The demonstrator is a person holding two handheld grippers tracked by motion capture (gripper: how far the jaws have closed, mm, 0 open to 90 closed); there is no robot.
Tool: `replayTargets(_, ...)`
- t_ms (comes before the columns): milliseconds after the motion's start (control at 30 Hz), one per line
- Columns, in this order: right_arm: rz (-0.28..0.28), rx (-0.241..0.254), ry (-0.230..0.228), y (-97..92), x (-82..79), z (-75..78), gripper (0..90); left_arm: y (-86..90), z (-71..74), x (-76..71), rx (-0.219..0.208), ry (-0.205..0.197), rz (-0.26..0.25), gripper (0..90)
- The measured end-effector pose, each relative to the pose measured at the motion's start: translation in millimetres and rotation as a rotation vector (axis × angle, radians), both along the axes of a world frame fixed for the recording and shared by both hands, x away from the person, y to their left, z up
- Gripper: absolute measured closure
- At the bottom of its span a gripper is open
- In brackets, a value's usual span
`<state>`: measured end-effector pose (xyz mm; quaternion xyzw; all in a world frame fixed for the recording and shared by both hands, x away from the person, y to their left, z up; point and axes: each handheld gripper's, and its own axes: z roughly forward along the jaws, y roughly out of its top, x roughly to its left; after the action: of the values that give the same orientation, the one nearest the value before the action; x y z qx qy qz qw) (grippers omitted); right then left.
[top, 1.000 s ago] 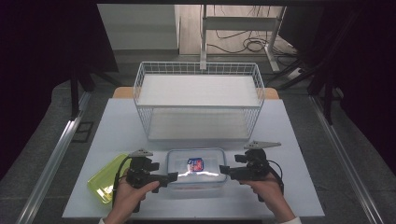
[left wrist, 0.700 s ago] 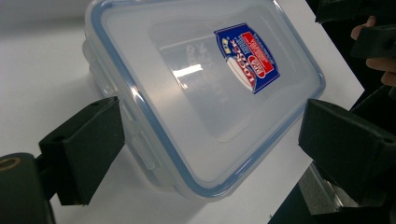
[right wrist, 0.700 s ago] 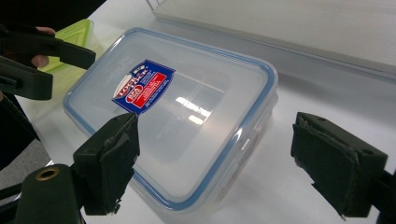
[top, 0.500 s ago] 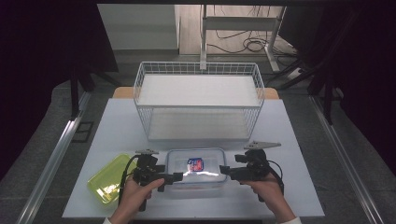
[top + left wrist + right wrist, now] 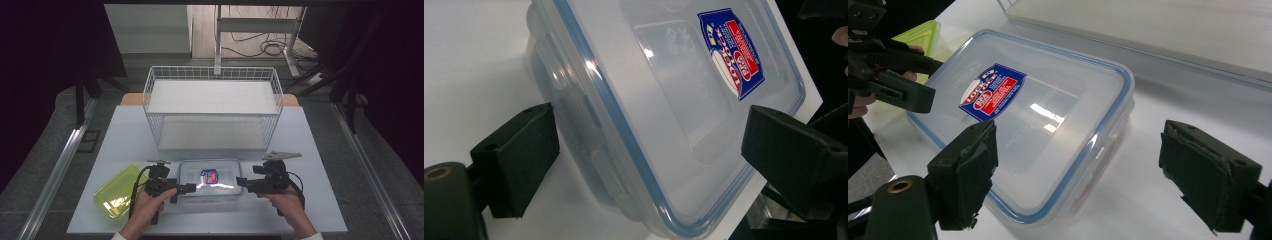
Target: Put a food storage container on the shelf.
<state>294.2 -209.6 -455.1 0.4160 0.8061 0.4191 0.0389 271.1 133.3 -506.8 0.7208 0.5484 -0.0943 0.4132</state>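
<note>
Overhead light, tabletop point(image 5: 320, 150) bright and near blown out; room around it falls to black. Glare streak on the container lid point(image 5: 210, 176), repeated as hotspots in both gripper views. Soft shadows under the container. Gripper views sharp mid-frame, jaws in the foreground slightly soft. High view is low-res and grainy.

A clear lidded container point(image 5: 210, 181) sits on the white bench point(image 5: 320, 150), in front of a wire basket point(image 5: 212, 107). The left gripper point(image 5: 192, 188) and right gripper point(image 5: 239, 181) flank its ends. A yellow-green lid point(image 5: 116, 198) lies left.
</note>
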Motion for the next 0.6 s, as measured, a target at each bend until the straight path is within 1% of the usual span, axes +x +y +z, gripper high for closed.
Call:
replayTargets(133, -0.008, -0.003, 0.003, -1.2, 1.2, -2.5, 16.6, -0.6, -1.6, 1.9, 0.004, -0.001, 0.004, 9.0)
replayTargets(200, -0.009, -0.004, 0.003, -1.8, 1.6, -2.7, 16.6, -0.9, -2.1, 2.3, -0.005, -0.004, 0.006, 10.0)
replayTargets(367, -0.012, -0.004, 0.009, -2.8, 2.5, -3.7, 17.7, -0.7, -1.9, 2.0, -0.004, -0.007, 0.008, 11.3)
replayTargets(533, -0.012, 0.003, 0.03, -4.6, 5.3, -6.3, 19.5, -0.5, -2.3, 1.9, -0.007, -0.011, 0.008, 12.0)
replayTargets(600, -0.001, 0.011, 0.05, -3.3, 8.1, -9.9, 19.4, -0.7, -2.6, 2.0, -0.01, -0.014, 0.009, 11.9)
